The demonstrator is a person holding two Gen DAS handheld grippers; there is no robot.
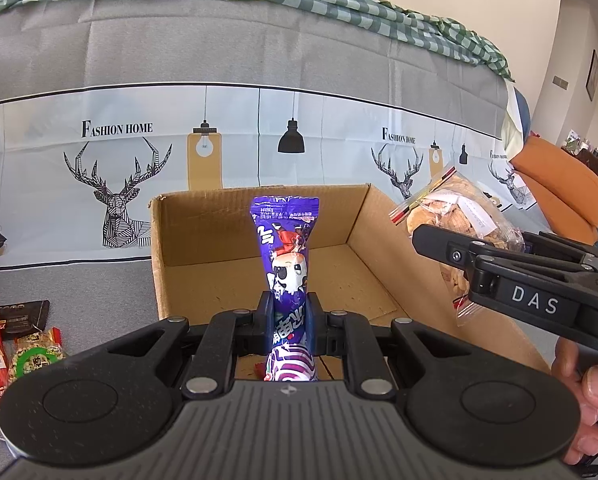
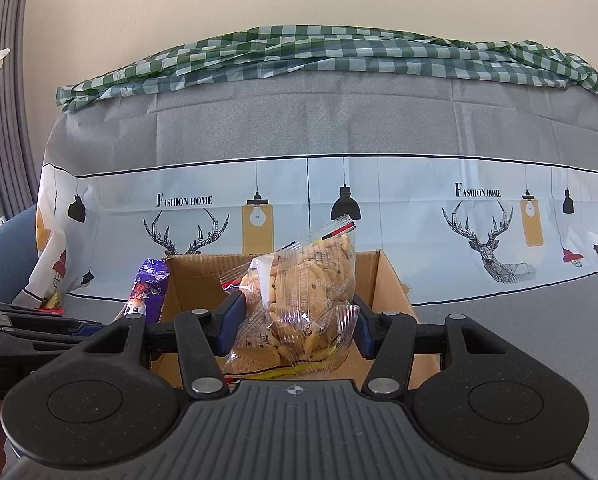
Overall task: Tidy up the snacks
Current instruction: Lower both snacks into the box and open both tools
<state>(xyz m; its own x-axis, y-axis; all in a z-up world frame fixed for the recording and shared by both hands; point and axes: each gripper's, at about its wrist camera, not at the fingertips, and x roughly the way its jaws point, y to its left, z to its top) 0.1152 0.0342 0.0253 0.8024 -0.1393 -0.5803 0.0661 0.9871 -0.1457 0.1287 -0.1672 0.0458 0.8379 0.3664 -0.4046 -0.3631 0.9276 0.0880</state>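
Grey tablecloth [image 1: 79,304], upright purple snack packet [image 1: 285,248]

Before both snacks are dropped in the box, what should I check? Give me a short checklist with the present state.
1. Left tool shut on the purple packet: ok.
2. Right tool shut on the clear cookie bag: ok.
3. Cardboard box open on top: ok.
4. Room on the box floor: ok, mostly bare.
5. Purple packet over the opening: ok.
6. Cookie bag fully over the opening: cannot tell.
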